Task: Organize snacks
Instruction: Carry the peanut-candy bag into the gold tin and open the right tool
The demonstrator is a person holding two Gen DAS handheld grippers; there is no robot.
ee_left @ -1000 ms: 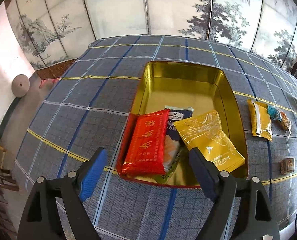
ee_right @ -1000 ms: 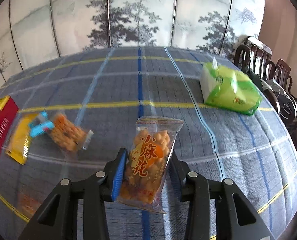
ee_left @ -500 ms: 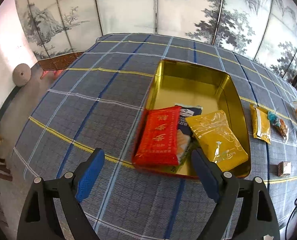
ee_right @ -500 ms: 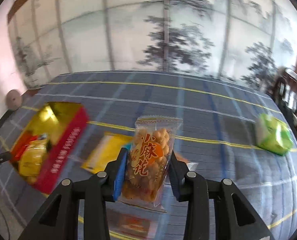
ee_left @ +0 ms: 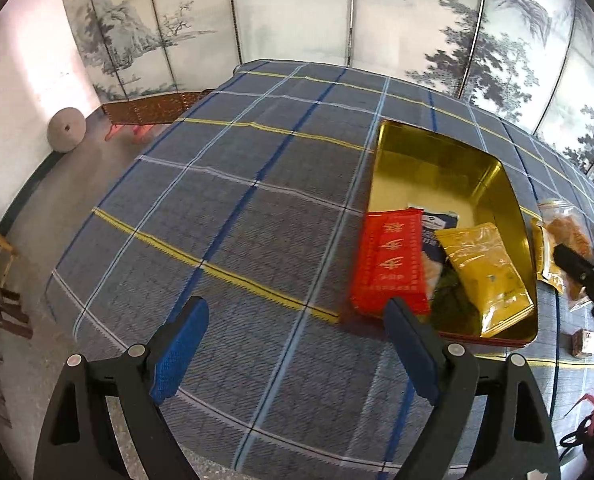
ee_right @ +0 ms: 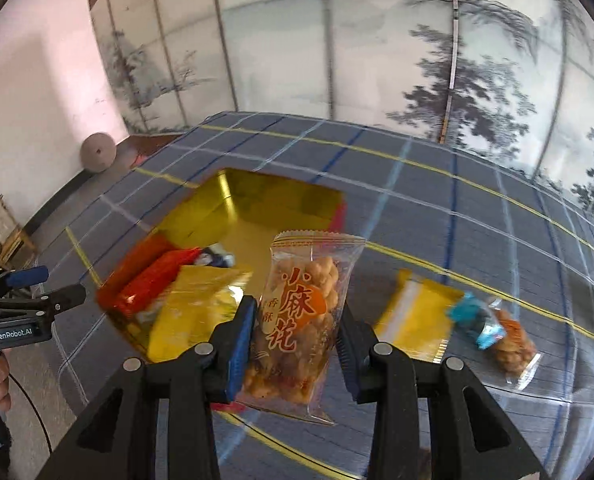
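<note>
One gold tin point(ee_left: 493, 178) holds three packets. The right gripper point(ee_right: 295, 338) grasps one bag point(ee_right: 303, 320) printed "小麻花"; the left gripper point(ee_left: 297, 344), marked "GenRobot.AI", is spread, grasping nothing.

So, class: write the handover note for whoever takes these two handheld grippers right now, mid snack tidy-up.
Right gripper: shut on the clear twisted-dough snack packet, held in the air near the gold rectangular tin.
Left gripper: open, holding nothing, above the blue plaid tablecloth.
Done: the red packet, the gold foil pouch and a blue-and-white packet lie in the tin.
Left: drop the held packet in, then the yellow sachet, the clear blue-labelled packet and a small brown box, all on the cloth.
</note>
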